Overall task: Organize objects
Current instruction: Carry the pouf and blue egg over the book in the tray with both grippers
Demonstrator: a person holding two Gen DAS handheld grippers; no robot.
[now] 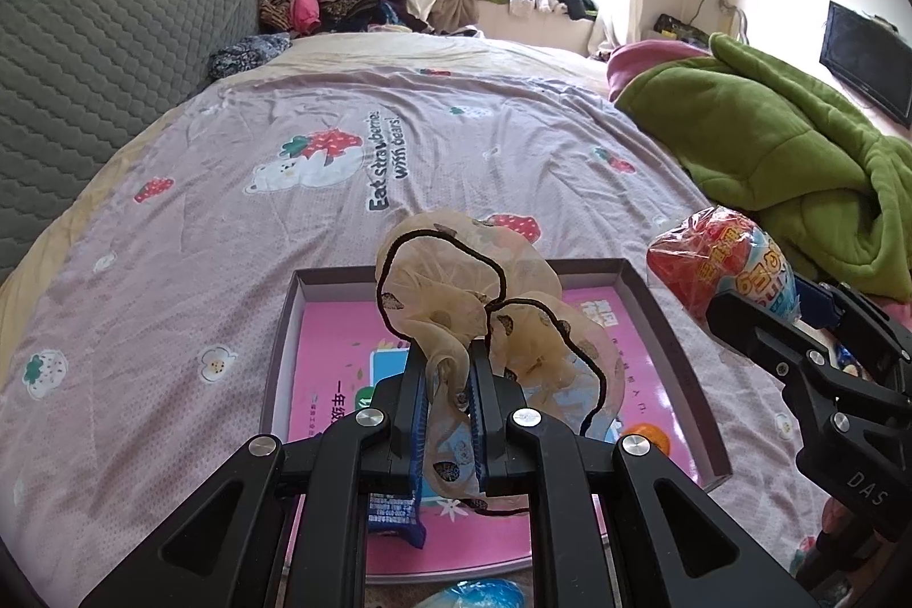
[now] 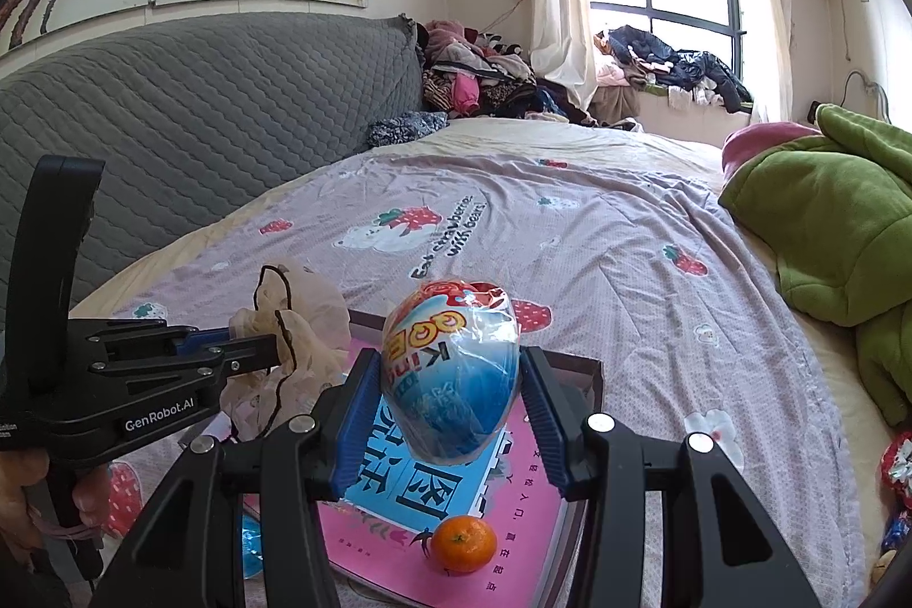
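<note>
Left tool: reaches forward over the near end of the tray, both fingers pinched on a sheer beige scarf with dark piping and small dark spots. The scarf bunches up above the fingertips and drapes down between the blue pads. In the right wrist view the same tool enters from the left, level, with the scarf bulging past its tip; a hand grips its handle at the frame edge.

Right tool: held over the tray, fingers spread wide and clamped on a plastic-wrapped egg-shaped toy, red-orange on top, blue below, upright between the ribbed blue pads. From the left wrist view this tool sits to the right, above the tray's right rim, the toy protruding from it.

Bed: lilac quilt with strawberry-and-bear print, green blanket bundled at its right side.

Tray: shallow box with purple-grey walls, lying on the quilt below both tools. Inside: 1 pink book with a blue panel covering most of the floor, and 1 small orange resting on the book's near corner.
</note>
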